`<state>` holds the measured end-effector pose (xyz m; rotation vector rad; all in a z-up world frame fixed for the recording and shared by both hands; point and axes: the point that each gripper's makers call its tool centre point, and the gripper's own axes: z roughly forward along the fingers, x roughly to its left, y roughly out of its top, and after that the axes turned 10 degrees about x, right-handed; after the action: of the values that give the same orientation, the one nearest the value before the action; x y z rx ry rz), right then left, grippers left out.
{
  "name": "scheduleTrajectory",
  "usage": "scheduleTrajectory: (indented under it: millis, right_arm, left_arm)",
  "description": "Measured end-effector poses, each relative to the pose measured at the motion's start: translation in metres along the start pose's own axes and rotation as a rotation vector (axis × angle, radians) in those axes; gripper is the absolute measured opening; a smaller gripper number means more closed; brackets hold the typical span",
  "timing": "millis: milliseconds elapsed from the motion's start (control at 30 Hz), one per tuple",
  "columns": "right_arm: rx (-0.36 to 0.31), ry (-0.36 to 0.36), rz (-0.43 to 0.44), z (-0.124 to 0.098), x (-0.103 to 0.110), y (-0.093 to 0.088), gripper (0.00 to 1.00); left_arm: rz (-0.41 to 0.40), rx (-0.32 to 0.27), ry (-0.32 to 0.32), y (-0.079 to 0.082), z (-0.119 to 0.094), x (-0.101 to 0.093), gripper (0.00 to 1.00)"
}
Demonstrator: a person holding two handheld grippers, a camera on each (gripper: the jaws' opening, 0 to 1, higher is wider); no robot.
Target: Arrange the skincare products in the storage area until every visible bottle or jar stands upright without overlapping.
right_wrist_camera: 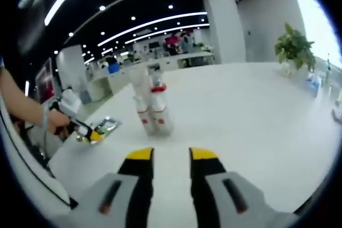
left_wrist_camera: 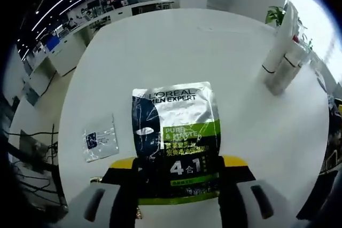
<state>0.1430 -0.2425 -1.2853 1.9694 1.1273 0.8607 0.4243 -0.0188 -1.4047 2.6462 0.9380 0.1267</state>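
Note:
A silver, black and green L'Oréal Men Expert pouch (left_wrist_camera: 175, 126) sits between the yellow-tipped jaws of my left gripper (left_wrist_camera: 179, 163), which is shut on its lower sides, over the white table (left_wrist_camera: 214, 41). A small silver sachet (left_wrist_camera: 100, 143) lies flat to its left. White bottles and tubes (left_wrist_camera: 282, 52) stand upright and close together at the far right. In the right gripper view the same white bottles (right_wrist_camera: 152, 108) stand ahead of my right gripper (right_wrist_camera: 171, 156), which is open with nothing in it. The left gripper (right_wrist_camera: 91, 133), in a person's hand, holds the pouch (right_wrist_camera: 108, 125).
A potted plant (right_wrist_camera: 294, 49) stands at the table's far right edge, also visible as the plant (left_wrist_camera: 275, 14) behind the bottles. The round table's edge (left_wrist_camera: 67, 132) drops off to the left, with office desks beyond. Bare tabletop (right_wrist_camera: 240, 116) spreads to the right of the bottles.

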Motion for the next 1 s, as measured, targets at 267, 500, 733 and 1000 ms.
scheduleTrajectory:
  millis: [267, 500, 733, 1000]
  right_arm:
    - [-0.002, -0.021, 0.085, -0.010, -0.024, -0.011, 0.23]
    - [-0.018, -0.022, 0.084, -0.020, -0.031, -0.009, 0.22]
    - [-0.030, 0.128, 0.262, -0.011, -0.022, -0.002, 0.22]
    - [-0.012, 0.524, 0.220, 0.018, 0.081, 0.055, 0.29]
  left_arm:
    - [0.059, 0.026, -0.031, -0.005, -0.004, -0.014, 0.40]
    - [0.054, 0.010, -0.065, -0.013, -0.005, -0.023, 0.20]
    - [-0.166, -0.150, -0.290, -0.006, -0.029, -0.055, 0.12]
    - [-0.269, -0.400, -0.521, 0.010, -0.117, -0.105, 0.11]
